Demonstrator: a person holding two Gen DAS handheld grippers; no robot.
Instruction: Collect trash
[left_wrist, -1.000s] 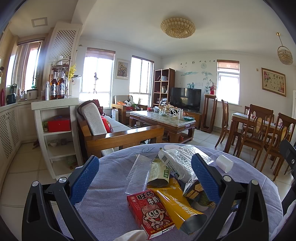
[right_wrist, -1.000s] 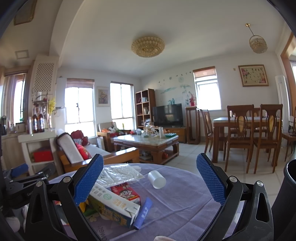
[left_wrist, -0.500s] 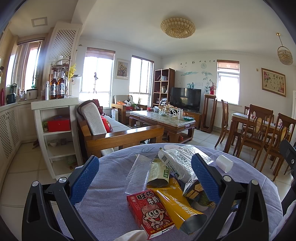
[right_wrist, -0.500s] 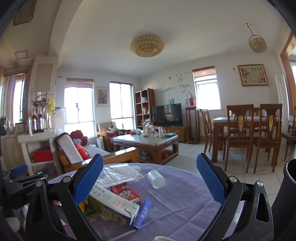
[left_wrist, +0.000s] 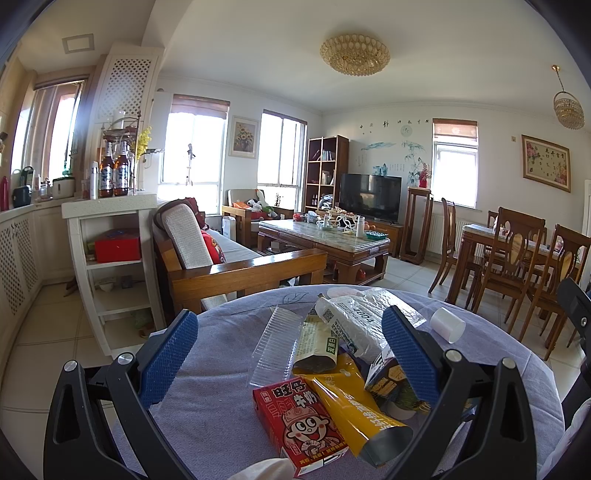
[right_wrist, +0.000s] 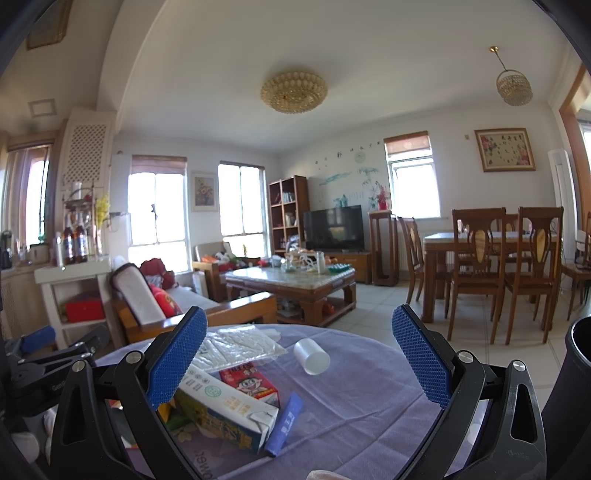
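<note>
The trash pile is lying mid-table: a red milk carton, a yellow pouch and a clear tray are sitting between the left gripper's spread jaws, untouched. A white cup is lying between the right gripper's spread jaws, toward the table's far edge.

Cup lies right of carton on table.
</note>
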